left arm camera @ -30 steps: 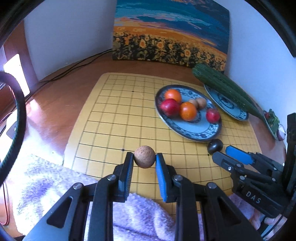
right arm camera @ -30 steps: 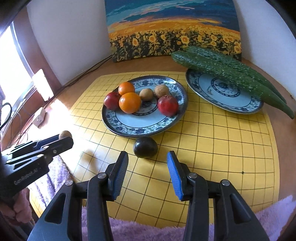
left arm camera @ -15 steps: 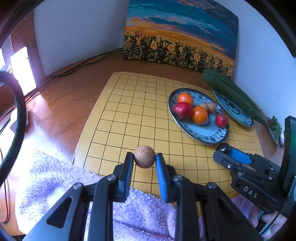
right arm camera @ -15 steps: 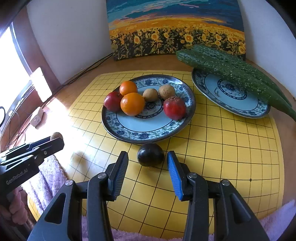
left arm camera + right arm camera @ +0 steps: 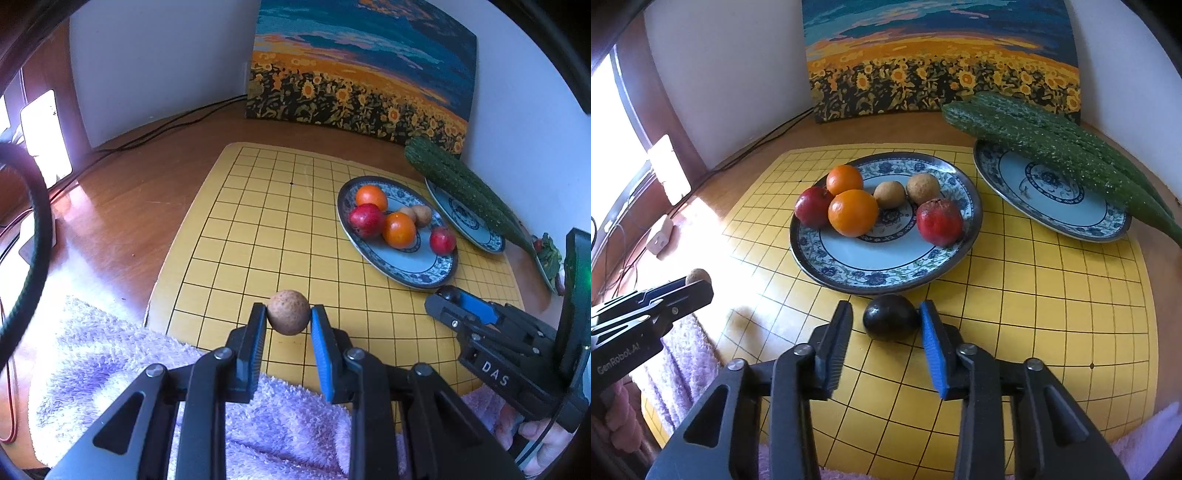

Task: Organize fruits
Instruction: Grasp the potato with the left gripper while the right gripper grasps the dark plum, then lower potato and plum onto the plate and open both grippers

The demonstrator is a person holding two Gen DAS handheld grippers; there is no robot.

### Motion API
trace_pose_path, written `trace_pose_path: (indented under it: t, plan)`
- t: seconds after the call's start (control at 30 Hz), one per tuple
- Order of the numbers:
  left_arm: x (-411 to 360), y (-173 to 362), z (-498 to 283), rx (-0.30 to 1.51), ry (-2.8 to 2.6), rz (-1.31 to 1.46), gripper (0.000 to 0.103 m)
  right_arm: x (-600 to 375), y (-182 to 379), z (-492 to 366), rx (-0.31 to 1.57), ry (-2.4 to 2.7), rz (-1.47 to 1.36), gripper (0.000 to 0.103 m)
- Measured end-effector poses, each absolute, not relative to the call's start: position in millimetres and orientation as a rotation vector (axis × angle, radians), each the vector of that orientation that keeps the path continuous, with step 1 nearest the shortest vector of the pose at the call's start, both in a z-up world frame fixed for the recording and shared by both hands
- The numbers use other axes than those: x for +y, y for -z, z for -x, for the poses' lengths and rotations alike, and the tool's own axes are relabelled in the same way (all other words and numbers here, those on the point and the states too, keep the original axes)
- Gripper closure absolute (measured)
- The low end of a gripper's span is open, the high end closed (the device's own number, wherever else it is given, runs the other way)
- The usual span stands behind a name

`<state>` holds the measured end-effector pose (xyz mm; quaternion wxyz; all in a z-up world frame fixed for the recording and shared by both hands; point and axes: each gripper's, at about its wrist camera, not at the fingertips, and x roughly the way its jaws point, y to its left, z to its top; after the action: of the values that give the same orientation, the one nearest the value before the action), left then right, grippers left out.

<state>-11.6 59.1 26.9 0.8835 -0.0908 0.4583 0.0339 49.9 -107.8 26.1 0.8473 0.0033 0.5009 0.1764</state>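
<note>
The left gripper [image 5: 288, 319] is clamped on a small brown speckled fruit [image 5: 288, 312], its two pads pressed to the fruit's sides and carrying it above the near edge of the yellow grid board [image 5: 258, 236]. A fluffy lilac towel [image 5: 110, 369] lies just beneath the gripper, overlapping that edge of the board.

In the right wrist view, the right gripper [image 5: 885, 321] has its jaws closing around a dark round fruit [image 5: 891, 316] that rests on the board; the blue pad at 3 o'clock is against the fruit, while the pad at 9 o'clock looks a little apart from it.

Just beyond the dark fruit, at 12 o'clock, sits a blue patterned plate [image 5: 886, 273] bearing two oranges [image 5: 853, 212], two red fruits [image 5: 939, 221] and two small brown fruits [image 5: 889, 194]. Farther off at 2 o'clock is a second plate [image 5: 1049, 195] with long green cucumbers [image 5: 1052, 147] lying across its far rim. Farthest back, a sunflower painting [image 5: 938, 55] leans against the white wall
</note>
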Motion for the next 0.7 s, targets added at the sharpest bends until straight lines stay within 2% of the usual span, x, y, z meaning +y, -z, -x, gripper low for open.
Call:
trace_pose_path:
  t: [0.07, 0.7]
  plan:
    - [58, -26, 12, 0.954, -0.068, 0.188, 0.077, -110, -26, -49, 1.052, -0.37, -0.006, 0.072]
    - [33, -35, -6, 0.933, 0.002, 0.149, 0.077, -114, -59, -40, 0.984, -0.395, -0.026, 0.072]
